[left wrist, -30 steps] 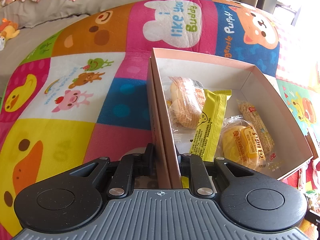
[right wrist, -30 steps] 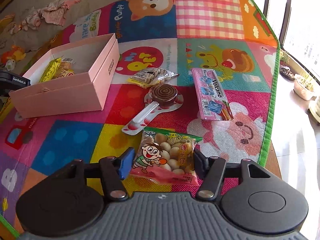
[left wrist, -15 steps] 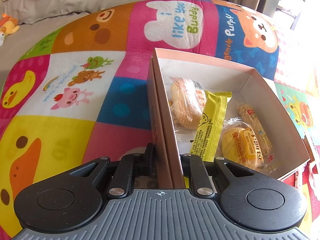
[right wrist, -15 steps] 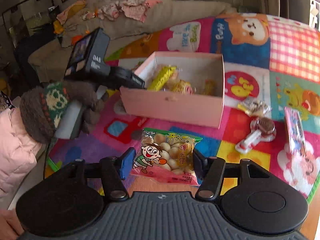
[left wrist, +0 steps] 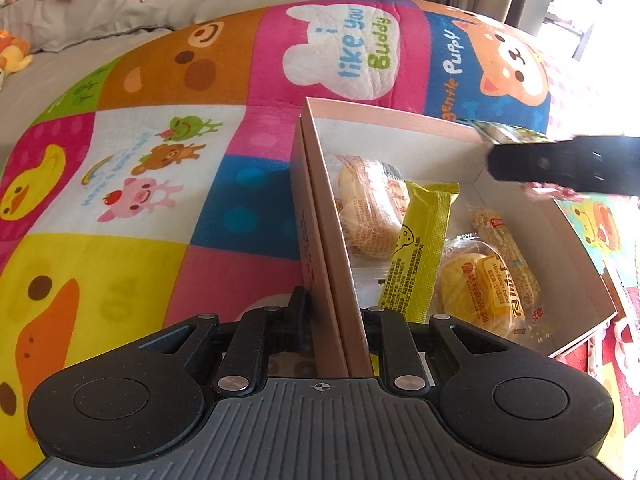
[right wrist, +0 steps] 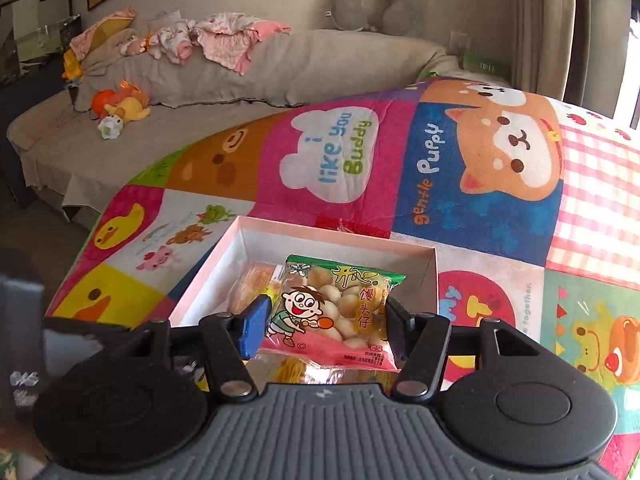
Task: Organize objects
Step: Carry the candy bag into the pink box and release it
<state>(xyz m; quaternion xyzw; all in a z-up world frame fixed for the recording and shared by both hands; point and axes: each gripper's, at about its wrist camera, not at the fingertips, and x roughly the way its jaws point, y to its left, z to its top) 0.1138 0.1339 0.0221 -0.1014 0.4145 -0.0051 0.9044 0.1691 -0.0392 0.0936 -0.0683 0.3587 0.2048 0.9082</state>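
Snack bag (right wrist: 336, 312), a small crinkly packet of round biscuit balls, hangs between the fingers of the right gripper (right wrist: 326, 326), pinched at its two side edges, above the near end of the open pink box (right wrist: 434, 276). It looks very light and puffed with air, so I judge it will carry easily, but the film is slick and the balls inside would crush under a hard squeeze; the side seams, where it is held now, seem the safest place to take it. The left gripper (left wrist: 334, 320) has its fingers closed on the box's near wall, one finger outside and one inside, which should keep the thin cardboard from sliding on the soft quilted mat (left wrist: 240, 208). Inside the box already lie a bun (left wrist: 368, 208) in clear wrap, a yellow-green bar (left wrist: 420, 248), a yellow cake (left wrist: 480, 292) and a grainy stick (left wrist: 504, 248), packed toward the near half; the far half is bare. From the left view the right gripper shows as a dark blur (left wrist: 560, 164) over the box's far corner. Dropping the packet low into the bare part would suit it best, I think, since it may bounce or skid off the other wrappers.
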